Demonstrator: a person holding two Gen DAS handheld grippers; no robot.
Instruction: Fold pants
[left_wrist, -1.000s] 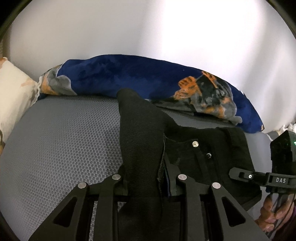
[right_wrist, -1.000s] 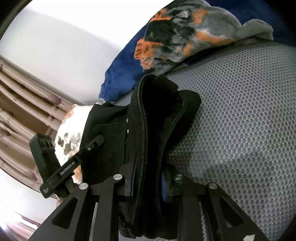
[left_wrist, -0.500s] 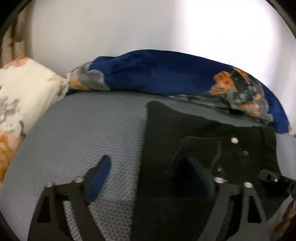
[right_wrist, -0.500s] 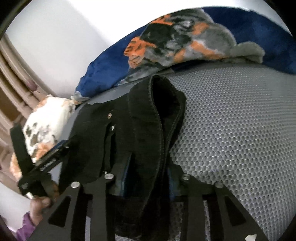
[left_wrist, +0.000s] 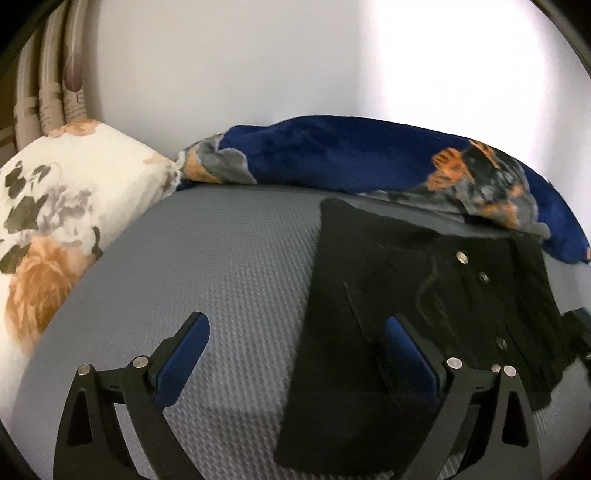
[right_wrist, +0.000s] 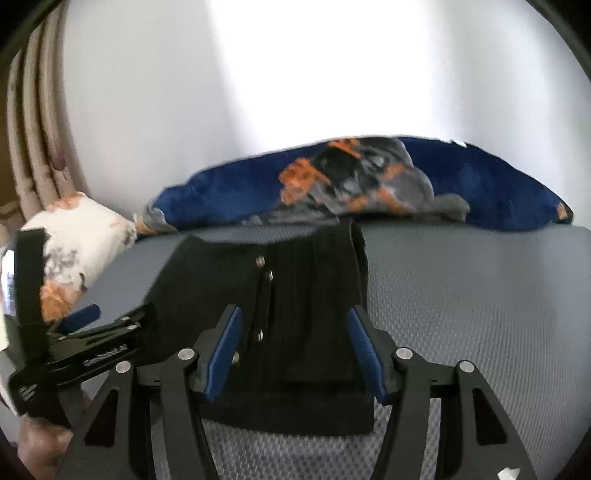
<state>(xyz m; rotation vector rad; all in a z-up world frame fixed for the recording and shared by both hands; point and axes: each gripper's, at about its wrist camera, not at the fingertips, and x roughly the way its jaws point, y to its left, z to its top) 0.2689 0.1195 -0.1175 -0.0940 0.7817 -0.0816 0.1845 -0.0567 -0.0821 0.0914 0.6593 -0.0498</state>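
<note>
The black pants (left_wrist: 369, 295) lie folded flat on the grey mesh mattress (left_wrist: 221, 280), waistband buttons facing up. My left gripper (left_wrist: 295, 319) hovers over their left edge with its jaws opening wide. Its right finger is above the cloth, its left finger above bare mattress, and nothing is gripped. In the right wrist view the pants (right_wrist: 306, 277) lie between the blue pads of my right gripper (right_wrist: 294, 312). Its jaws are opening and the pads stand clear of the cloth. The left gripper (right_wrist: 92, 350) shows at that view's left edge, held by a hand (right_wrist: 37, 446).
A blue blanket (left_wrist: 369, 162) with orange and grey patches lies bunched along the white wall behind the pants. A floral pillow (left_wrist: 55, 221) sits at the left, with a curtain (left_wrist: 48, 92) behind it. Bare mattress (right_wrist: 480, 314) stretches to the right of the pants.
Both grippers were shut on the folded pants and have let go and opened. The raised fold now lies flat. Both grippers have drawn back, and the right one has rolled upright.
</note>
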